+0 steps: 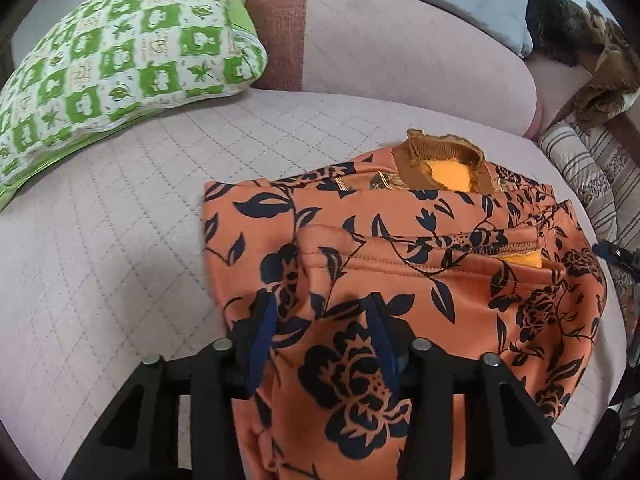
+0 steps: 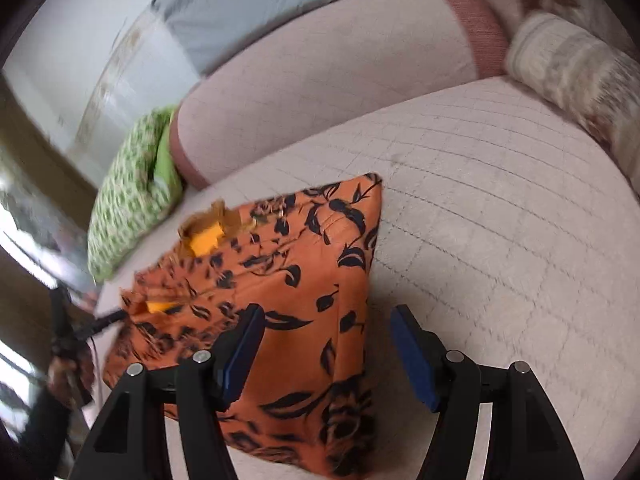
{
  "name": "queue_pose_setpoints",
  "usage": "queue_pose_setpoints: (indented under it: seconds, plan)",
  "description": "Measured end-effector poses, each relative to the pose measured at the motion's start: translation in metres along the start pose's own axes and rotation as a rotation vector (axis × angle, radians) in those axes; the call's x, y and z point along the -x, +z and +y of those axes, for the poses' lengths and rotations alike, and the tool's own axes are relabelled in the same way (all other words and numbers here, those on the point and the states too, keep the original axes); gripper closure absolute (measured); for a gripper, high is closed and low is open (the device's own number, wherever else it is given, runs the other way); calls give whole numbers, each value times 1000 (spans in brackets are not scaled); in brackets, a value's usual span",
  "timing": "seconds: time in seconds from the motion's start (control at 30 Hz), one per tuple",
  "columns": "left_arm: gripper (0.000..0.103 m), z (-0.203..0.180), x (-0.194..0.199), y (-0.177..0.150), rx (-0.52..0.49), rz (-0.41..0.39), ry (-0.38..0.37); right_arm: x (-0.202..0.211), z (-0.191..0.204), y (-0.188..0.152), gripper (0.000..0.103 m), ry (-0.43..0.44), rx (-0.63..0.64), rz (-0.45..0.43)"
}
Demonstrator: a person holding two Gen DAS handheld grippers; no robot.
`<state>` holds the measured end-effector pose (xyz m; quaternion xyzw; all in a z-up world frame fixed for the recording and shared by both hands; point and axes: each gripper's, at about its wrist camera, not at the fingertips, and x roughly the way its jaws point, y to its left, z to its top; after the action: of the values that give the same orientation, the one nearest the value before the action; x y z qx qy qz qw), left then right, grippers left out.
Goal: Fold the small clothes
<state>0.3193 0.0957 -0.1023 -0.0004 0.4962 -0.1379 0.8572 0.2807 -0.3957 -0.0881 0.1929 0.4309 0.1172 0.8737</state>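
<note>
A: How is the left wrist view lit?
B: Soft, even daylight is seen; faint shadows are cast under the green pillow (image 1: 120, 52). Edges are bent and darkened by the fisheye.
A: And the right wrist view?
B: Motion blur is spread throughout, strongest at the left, where bright glare is blown out.

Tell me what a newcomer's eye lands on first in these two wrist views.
The orange garment with dark navy flowers, part-folded on the pale quilted sofa seat, its brown ribbed collar toward the backrest. Next, the green-and-white patterned pillow at the seat's far end. Both grippers hang open over the garment: the left gripper above its near edge, the right gripper straddling its side edge.
</note>
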Motion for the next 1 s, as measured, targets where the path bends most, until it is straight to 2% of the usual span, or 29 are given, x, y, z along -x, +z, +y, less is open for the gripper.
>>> queue_pose_setpoints:
  seconds: [0.17,0.2,0.23,0.27,0.3,0.33,0.43,0.53,0.6,0.63,0.67,0.7,0.77,0.8,0.83,0.87,0.9,0.97,1.0]
  plan:
    - [93,-8,-15,7,-28,26,46,-15,7,21,34,-57,44,-41]
    - [96,-9,-18,7,-35,33,53,-22,11,26,35,-58,63,-35]
    - [99,-12,-20,8,-44,34,68,-32,15,29,44,-76,87,5]
    - [100,-14,-18,8,-54,26,81,-40,19,31,60,-80,105,35]
    - [100,-16,-13,8,-54,4,86,-44,23,32,94,-80,122,57]
    - [100,-17,-8,9,-51,-20,88,-45,29,33,95,-116,150,70]
    - [100,-11,41,8,-2,-180,82,-23,45,36,96,-115,188,15]
    - [100,-11,92,5,6,-351,118,20,63,46,96,-107,234,-115]
    - [100,-7,110,14,14,-422,151,43,70,56,96,-112,253,-212]
    - [100,-3,107,21,25,-418,158,49,69,64,96,-123,244,-257]
    - [100,3,101,27,45,-405,169,47,65,72,96,-126,224,-270]
    - [99,12,83,36,78,-359,186,38,59,78,94,-124,196,-259]
    - [96,26,41,45,130,-225,205,0,38,82,91,-154,129,-164]
    - [93,36,15,46,162,-161,258,-18,29,79,83,-201,117,-124]
    - [82,42,2,44,171,-117,285,-37,22,72,76,-262,117,-63]
    - [82,47,-6,41,185,-79,304,-47,17,65,76,-302,110,-33]
    - [82,51,-3,35,200,-88,297,-47,13,58,75,-300,92,-36]
    - [70,53,19,24,205,-155,283,-34,13,44,60,-259,78,-73]
    - [67,54,37,16,207,-191,285,-23,16,37,38,-253,88,-91]
